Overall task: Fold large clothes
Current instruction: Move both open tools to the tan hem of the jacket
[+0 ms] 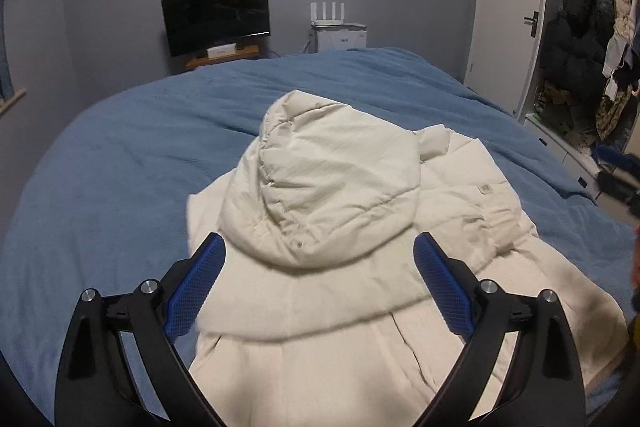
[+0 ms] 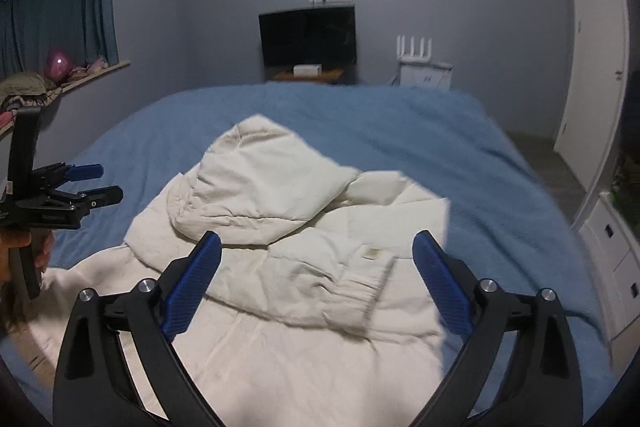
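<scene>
A cream puffer jacket (image 1: 332,227) lies on the blue bed cover (image 1: 120,155), its hood (image 1: 332,171) laid over the body and a cuffed sleeve (image 1: 492,223) folded across on the right. My left gripper (image 1: 320,249) hangs above the jacket's near part, open, with nothing between its blue pads. In the right wrist view the same jacket (image 2: 280,247) shows its hood (image 2: 264,179) and the sleeve cuff (image 2: 360,291). My right gripper (image 2: 316,247) stands open above the sleeve, holding nothing. The left gripper (image 2: 94,183) appears at that view's left edge, held by a hand (image 2: 38,255).
A dark monitor (image 1: 218,15) on a small wooden stand and a white router (image 1: 338,23) on a white box stand against the far wall. A white door (image 1: 508,11) and an open wardrobe (image 1: 592,59) with hanging clothes are at right. Curtains (image 2: 60,7) and a cluttered sill are at left.
</scene>
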Available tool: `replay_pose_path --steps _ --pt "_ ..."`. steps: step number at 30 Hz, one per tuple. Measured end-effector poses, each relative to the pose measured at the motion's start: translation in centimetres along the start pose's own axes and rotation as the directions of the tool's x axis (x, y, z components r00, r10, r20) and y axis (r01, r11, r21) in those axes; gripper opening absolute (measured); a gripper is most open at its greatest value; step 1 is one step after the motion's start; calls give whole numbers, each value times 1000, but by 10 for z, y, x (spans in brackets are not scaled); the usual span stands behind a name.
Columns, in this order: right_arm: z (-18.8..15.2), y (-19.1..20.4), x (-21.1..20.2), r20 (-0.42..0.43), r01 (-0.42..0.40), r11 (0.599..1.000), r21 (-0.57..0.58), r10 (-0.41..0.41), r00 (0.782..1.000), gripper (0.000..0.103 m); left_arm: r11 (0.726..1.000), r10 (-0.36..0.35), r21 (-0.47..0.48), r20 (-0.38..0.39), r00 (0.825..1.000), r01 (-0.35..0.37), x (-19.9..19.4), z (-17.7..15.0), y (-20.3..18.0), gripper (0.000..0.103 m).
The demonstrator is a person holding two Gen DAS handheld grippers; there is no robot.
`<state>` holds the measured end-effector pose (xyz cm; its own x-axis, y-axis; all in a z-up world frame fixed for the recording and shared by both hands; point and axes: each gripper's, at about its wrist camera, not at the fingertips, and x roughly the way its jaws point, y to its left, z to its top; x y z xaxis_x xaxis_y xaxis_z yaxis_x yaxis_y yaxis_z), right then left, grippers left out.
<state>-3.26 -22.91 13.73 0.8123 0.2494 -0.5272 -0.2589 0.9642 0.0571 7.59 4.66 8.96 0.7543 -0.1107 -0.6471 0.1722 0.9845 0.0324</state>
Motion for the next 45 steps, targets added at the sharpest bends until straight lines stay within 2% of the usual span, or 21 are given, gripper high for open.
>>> replay_pose_path --steps 4,8,12,14,17,22,24,27,30,34,38,40,45 --pt "-13 -10 -50 -24 37 999 -7 -37 999 94 999 36 7 -51 998 -35 -30 -11 -2 92" --pt "-40 -26 -77 -126 45 999 19 -42 991 94 997 82 3 -122 989 -82 -49 -29 13 92" --pt "-75 -39 -81 -271 36 999 38 -25 962 94 992 117 -30 -203 972 -125 -70 -60 43 92" --pt "-90 -39 -84 -314 43 999 11 -37 949 94 990 122 -45 -234 964 -136 -79 -76 57 86" --pt "-109 -39 -87 -356 34 999 11 -28 934 94 989 96 -82 -288 953 -125 -89 -97 72 72" --pt "-134 -43 -84 -425 31 998 60 -3 905 94 981 -9 -185 -347 938 -59 -92 -120 80 72" --pt "-144 -43 -80 -454 30 997 74 7 891 94 972 -57 -235 -341 938 -26 -95 -123 81 72" --pt "-153 -43 -78 -475 30 995 93 18 880 93 963 -92 -271 -322 942 1 -98 -121 79 72" --pt "-158 -42 -76 -486 21 992 126 43 873 93 969 -86 -246 -310 947 8 -96 -115 70 72" --pt "-163 -38 -76 -502 13 991 136 58 863 89 985 -40 -170 -367 929 -25 -86 -119 58 71" --pt "-172 -29 -79 -544 -22 992 126 87 834 83 991 -33 -131 -410 912 -23 -92 -130 53 61" --pt "-176 -26 -82 -556 -27 993 116 87 826 80 994 -19 -109 -424 905 -30 -100 -138 52 58" --pt "-182 -31 -89 -559 -47 984 170 135 818 72 987 -62 -161 -443 894 -11 -112 -152 64 49"
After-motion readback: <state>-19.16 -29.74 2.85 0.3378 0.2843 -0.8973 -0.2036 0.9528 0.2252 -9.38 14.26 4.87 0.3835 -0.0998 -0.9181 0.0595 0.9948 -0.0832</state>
